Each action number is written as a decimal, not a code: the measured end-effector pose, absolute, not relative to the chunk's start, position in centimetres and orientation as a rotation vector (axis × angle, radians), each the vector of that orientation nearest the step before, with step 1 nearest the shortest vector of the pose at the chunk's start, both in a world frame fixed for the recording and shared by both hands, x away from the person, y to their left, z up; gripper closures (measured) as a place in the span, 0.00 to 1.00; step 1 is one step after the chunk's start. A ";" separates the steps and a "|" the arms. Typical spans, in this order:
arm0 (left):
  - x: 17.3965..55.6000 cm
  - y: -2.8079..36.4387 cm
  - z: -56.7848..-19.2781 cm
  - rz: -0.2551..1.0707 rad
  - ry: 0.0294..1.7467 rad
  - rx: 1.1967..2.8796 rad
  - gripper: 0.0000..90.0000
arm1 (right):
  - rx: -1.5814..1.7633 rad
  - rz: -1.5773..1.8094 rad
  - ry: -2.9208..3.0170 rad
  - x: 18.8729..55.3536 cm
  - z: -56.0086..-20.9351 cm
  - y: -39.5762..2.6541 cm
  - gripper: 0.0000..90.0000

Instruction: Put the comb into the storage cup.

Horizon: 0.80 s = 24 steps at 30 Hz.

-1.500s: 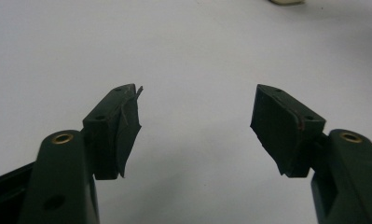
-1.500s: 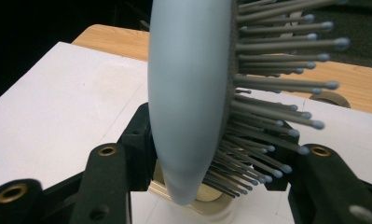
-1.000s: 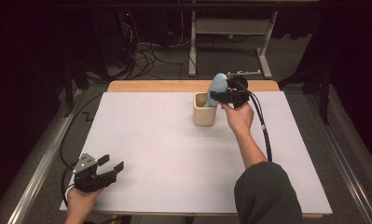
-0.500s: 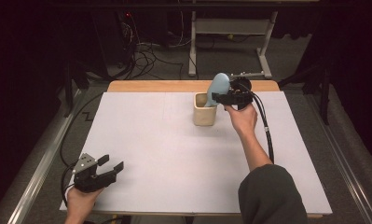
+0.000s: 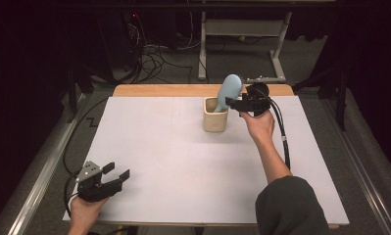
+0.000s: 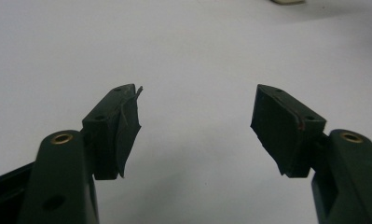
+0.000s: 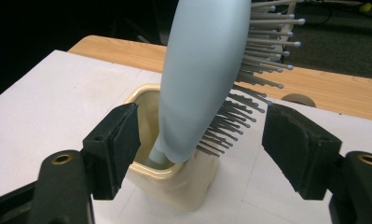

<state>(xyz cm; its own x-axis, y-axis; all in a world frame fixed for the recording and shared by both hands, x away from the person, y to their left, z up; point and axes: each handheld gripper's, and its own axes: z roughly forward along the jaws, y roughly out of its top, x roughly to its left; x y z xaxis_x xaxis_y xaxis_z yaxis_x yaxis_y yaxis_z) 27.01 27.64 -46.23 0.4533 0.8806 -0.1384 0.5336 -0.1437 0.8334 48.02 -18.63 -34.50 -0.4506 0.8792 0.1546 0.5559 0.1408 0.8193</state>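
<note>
A light blue hairbrush stands handle down in a cream cup near the table's far edge and leans to the right. My right gripper is level with the brush head. In the right gripper view its jaws have just been opening. The hairbrush rises between them, and neither pad touches it. The brush handle goes into the cup below. My left gripper rests at the near left corner, open. In the left gripper view there is only white surface between the jaws of the left gripper.
A white sheet covers the table, and a strip of bare wood shows along the far edge. Behind the table are a metal stand and cables on the floor. A black cable trails from the right gripper.
The right gripper's jaws have parted from the hairbrush, which stays leaning in the cup. The right hand has barely shifted. The left gripper has not moved.
</note>
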 end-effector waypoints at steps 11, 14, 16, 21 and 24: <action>27.0 27.7 -46.3 0.490 1.205 1.808 0.37 | 1.349 1.235 2.059 47.4 -34.3 -19.0 0.31; 27.0 27.7 -46.2 0.491 1.205 1.808 0.37 | 1.336 1.240 2.045 47.1 -34.1 -19.2 0.32; 27.0 27.7 -46.2 0.491 1.205 1.807 0.37 | 1.332 1.247 2.041 47.0 -33.9 -19.4 0.32; 27.0 27.7 -46.2 0.491 1.205 1.808 0.37 | 1.315 1.247 2.038 46.7 -33.7 -19.9 0.33; 27.0 27.7 -46.2 0.491 1.205 1.808 0.37 | 1.315 1.252 2.035 46.5 -33.7 -20.1 0.33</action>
<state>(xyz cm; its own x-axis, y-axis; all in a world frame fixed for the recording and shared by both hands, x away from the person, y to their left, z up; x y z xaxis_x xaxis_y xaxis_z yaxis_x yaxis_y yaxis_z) 26.98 27.70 -46.25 0.4505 0.8817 -0.1403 0.5326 -0.1393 0.8348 46.46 -20.12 -33.69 -0.4699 0.8740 0.1237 0.5042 0.1507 0.8503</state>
